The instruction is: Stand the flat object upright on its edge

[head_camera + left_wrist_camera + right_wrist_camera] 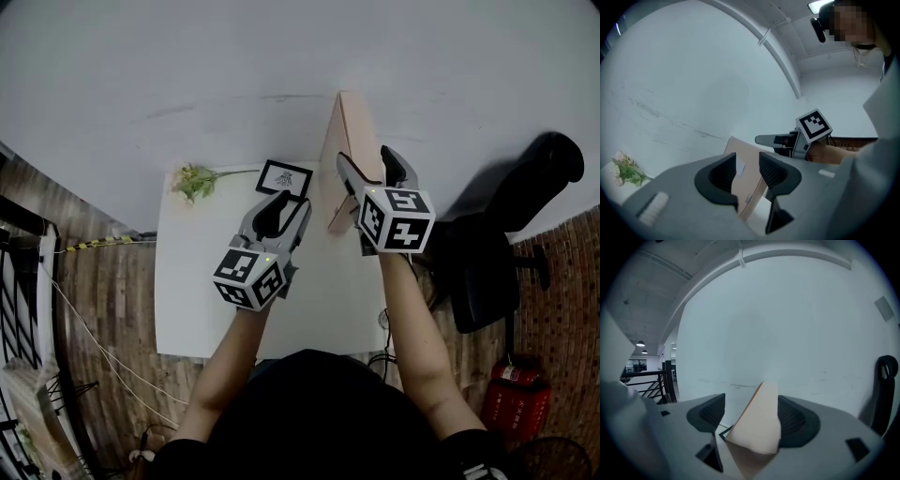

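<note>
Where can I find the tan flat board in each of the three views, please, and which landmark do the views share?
Head view: the tan board stands upright just above centre, at the right gripper.
Left gripper view: lower centre, left of and below the right gripper.
Right gripper view: lower centre, between that gripper's own jaws.
Shared landmark: the right gripper, always next to the board.

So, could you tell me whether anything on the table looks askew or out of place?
Only the tan flat box stands out: it leans on one edge at the white table's right side, held between the right gripper's fingers, neither flat nor upright. The flower sprig and framed card look fine.
</note>
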`<state>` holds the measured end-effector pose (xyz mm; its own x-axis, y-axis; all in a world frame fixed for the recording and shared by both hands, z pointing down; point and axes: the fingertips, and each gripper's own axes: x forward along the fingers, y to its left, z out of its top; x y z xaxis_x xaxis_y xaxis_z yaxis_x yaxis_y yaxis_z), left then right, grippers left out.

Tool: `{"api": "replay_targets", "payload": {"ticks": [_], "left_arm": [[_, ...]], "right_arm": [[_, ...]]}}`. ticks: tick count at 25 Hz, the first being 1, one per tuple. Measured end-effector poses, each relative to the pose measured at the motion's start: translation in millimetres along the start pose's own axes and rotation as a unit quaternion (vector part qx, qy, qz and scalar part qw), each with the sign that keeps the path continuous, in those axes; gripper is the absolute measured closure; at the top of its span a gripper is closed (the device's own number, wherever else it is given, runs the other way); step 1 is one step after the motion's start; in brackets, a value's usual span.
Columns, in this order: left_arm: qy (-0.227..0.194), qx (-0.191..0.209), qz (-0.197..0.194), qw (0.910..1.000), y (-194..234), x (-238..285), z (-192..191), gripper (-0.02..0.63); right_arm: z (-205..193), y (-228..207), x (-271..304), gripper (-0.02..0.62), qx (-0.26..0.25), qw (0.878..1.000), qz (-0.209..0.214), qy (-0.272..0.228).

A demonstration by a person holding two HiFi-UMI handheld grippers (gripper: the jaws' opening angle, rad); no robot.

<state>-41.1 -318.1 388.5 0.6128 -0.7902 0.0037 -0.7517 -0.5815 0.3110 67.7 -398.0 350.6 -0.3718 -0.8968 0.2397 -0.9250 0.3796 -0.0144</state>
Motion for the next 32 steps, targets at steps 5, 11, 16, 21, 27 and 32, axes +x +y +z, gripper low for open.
{"api": "replay_targets", "payload": {"ticks": [5,11,16,21,27,32], "left_arm": [[-0.020,0.009,0.008,0.9997,-3,-10,15,0.480],[-0.033,0.012,0.010,0.9993,-9,-19,24,0.496],[-0.050,0.063,0.044,0.9958,-14,-31,44,0.594],[-0.070,0.133,0.075,0.9858,-36,-53,83,0.595],[-0.072,0.181,0.088,0.9768,-66,-87,114,0.595],[-0.065,0.189,0.100,0.9747,-74,-107,113,0.595]], "right_arm": [[3,-5,-10,0.268,-0.004,1.000,-0.012,-0.015],[15,-6,-26,0.268,-0.026,0.998,-0.034,-0.038],[35,5,-66,0.521,-0.077,0.991,-0.072,-0.084],[44,17,-116,0.583,-0.070,0.987,-0.074,-0.128],[62,27,-177,0.584,-0.083,0.979,-0.080,-0.166],[53,41,-200,0.584,-0.085,0.981,-0.069,-0.162]]}}
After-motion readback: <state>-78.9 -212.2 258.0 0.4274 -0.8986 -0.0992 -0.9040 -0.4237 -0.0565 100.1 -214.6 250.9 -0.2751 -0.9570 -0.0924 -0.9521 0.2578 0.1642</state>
